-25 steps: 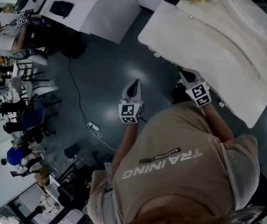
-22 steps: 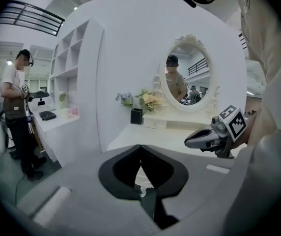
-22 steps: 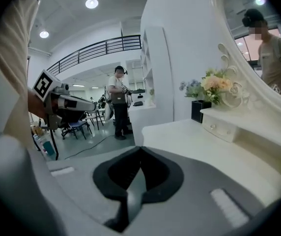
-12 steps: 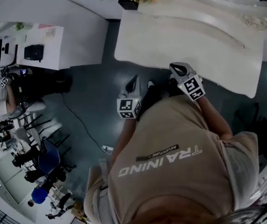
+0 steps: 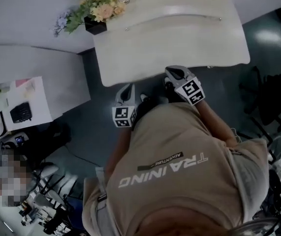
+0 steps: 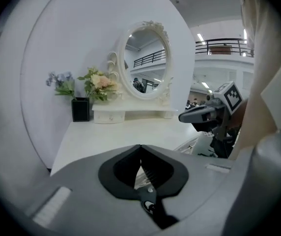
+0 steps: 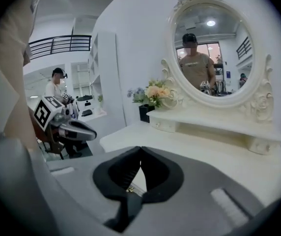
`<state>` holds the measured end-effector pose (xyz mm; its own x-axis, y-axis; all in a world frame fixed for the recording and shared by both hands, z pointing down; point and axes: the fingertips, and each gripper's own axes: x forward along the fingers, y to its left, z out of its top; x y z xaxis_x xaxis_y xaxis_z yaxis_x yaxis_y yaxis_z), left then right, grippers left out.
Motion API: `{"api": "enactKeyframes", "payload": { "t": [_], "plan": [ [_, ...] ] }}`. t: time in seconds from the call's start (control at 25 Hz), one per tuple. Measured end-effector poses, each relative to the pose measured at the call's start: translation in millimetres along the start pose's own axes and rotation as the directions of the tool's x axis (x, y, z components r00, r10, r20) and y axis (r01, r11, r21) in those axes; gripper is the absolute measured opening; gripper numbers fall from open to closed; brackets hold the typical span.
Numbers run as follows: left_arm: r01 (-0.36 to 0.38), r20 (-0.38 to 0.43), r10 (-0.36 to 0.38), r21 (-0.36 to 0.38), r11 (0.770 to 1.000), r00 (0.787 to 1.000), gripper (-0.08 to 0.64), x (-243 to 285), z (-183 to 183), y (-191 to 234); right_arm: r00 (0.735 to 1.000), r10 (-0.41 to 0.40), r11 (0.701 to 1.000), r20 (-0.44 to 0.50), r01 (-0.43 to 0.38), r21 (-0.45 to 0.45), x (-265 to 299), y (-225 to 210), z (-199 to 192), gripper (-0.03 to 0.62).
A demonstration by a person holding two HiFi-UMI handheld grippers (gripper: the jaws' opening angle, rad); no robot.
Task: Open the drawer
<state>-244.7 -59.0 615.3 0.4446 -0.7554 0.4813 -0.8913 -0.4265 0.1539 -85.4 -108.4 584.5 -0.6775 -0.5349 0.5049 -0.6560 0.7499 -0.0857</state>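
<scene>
Left gripper (image 5: 126,89) & right gripper (image 5: 173,74): jaws clenched, empty, at the desk (image 5: 180,38) front edge. Drawer knob (image 7: 131,190) prob. just past right jaws, not touching.

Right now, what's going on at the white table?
A person in a beige shirt stands at the white dressing table with an oval mirror, a grey two-jaw gripper in each hand. The left gripper and right gripper both hover at the table's near edge, jaws shut on nothing. No drawer is touched yet; the small knobbed drawer under the mirror looks closed.
</scene>
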Motion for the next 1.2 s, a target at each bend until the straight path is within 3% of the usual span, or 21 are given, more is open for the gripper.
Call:
{"api": "enactKeyframes", "payload": {
  "t": [0.28,0.52,0.64,0.76,0.92,1.08,1.2],
  "plan": [
    [0.227,-0.067,-0.228,-0.013,0.974,0.971,0.008,22.4,-31.1,-21.8,0.989,-0.143,0.984,-0.038,0.147,0.101,-13.2,20.2,-25.7,0.003],
    [0.275,-0.14,-0.266,0.051,0.96,0.954,0.008,26.3,-47.3,-25.9,0.985,-0.162,0.976,-0.056,0.169,0.139,-23.5,26.9,-41.8,0.003],
    [0.28,-0.169,-0.267,0.057,0.958,0.949,0.008,30.2,-45.1,-32.9,0.988,-0.151,0.98,-0.014,0.151,0.126,-15.6,6.1,-24.3,0.003],
    [0.255,-0.201,-0.246,0.023,0.967,0.948,0.008,36.8,-46.9,-42.6,0.992,-0.123,0.988,0.031,0.12,0.098,-9.2,-17.0,-4.6,0.003],
    [0.203,-0.217,-0.217,-0.085,0.975,0.952,0.008,65.4,-49.0,-61.2,0.997,-0.072,0.991,0.021,0.069,0.119,-3.1,-52.1,-14.9,0.003],
    [0.084,-0.229,-0.161,-0.313,0.946,0.96,0.008,91.0,-69.3,-77.1,1.0,-0.012,0.991,-0.004,0.012,0.136,-11.3,-77.4,-41.1,0.003],
    [0.009,-0.283,-0.107,-0.328,0.945,0.953,0.008,105.9,-84.3,-78.3,1.0,0.015,0.992,-0.005,-0.014,0.126,-12.2,-99.3,-46.6,0.003]
  ]
}}
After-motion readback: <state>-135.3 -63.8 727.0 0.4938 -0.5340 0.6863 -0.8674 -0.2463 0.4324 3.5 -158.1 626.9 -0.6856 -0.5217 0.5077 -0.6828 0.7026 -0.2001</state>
